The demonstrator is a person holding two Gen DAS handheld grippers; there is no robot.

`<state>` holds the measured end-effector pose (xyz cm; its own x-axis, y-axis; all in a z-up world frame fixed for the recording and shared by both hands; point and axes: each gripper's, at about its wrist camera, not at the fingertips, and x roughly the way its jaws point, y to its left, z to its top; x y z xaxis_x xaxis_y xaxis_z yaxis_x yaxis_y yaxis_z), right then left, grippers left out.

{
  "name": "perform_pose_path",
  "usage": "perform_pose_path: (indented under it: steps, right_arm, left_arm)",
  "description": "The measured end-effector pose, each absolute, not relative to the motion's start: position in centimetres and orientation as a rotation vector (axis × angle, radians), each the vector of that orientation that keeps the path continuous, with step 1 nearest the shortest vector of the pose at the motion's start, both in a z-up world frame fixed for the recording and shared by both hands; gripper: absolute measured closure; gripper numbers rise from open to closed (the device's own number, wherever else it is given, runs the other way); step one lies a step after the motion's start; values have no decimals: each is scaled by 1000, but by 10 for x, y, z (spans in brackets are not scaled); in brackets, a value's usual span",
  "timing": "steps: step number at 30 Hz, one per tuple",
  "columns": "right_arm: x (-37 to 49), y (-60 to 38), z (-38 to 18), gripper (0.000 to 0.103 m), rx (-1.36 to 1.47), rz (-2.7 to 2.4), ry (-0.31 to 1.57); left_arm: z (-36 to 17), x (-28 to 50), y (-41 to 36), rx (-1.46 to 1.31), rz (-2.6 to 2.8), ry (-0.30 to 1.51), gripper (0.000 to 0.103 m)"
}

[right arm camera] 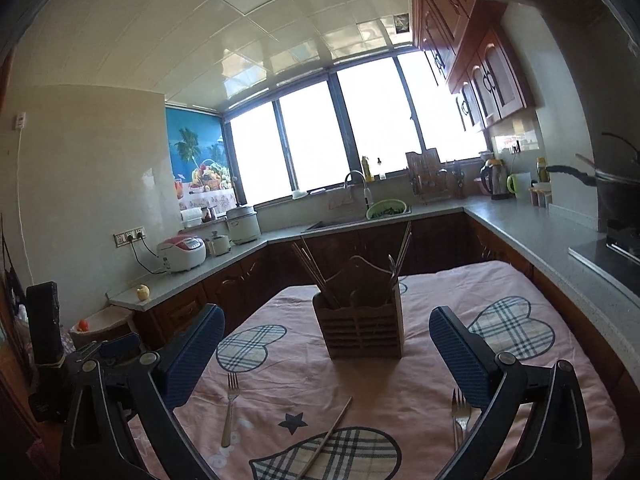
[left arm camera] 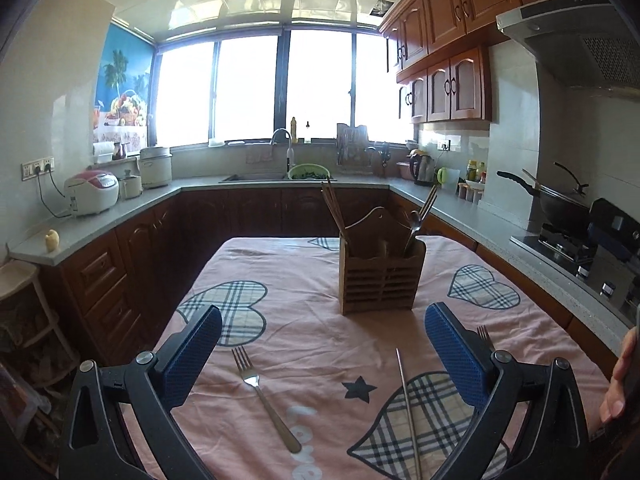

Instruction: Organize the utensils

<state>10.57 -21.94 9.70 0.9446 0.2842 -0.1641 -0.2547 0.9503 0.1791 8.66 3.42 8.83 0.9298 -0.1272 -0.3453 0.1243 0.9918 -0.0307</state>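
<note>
Both tools hang wide open and empty above the pink-clothed desk [left arm camera: 304, 332] — left tool [left arm camera: 322, 344], right tool [right arm camera: 326, 350]. The wooden utensil holder [left arm camera: 380, 280] at the desk's middle already carries chopsticks and spoons. Two forks [left arm camera: 260, 392] [right arm camera: 460, 416] and one loose chopstick [left arm camera: 408, 408] lie near it — apparently the sorting left to do.

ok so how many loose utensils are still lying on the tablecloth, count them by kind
Forks: 2, one to the left and one by the right finger
Chopsticks: 1, lying near the middle
Total: 3 loose on the tablecloth; the rest already stand in the wooden holder.
</note>
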Motion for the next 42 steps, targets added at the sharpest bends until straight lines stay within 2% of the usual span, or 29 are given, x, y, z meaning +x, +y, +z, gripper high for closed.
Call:
perform_pose_path:
  steps: [4, 10, 18, 24, 42]
  right_arm:
    - [92, -220, 93, 0, 146, 219, 117]
    - [99, -217, 39, 0, 107, 136, 173]
    - [100, -204, -18, 0, 60, 100, 212]
    - [88, -196, -19, 0, 37, 107, 170]
    - [83, -197, -13, 0, 45, 104, 196]
  left_arm:
    - [67, 80, 37, -77, -113, 374, 1]
    - [35, 80, 29, -54, -59, 385, 1]
    - [22, 74, 17, -5, -30, 334, 1]
    - [10, 69, 19, 4, -26, 343, 1]
    - [22, 61, 24, -9, -26, 353, 1]
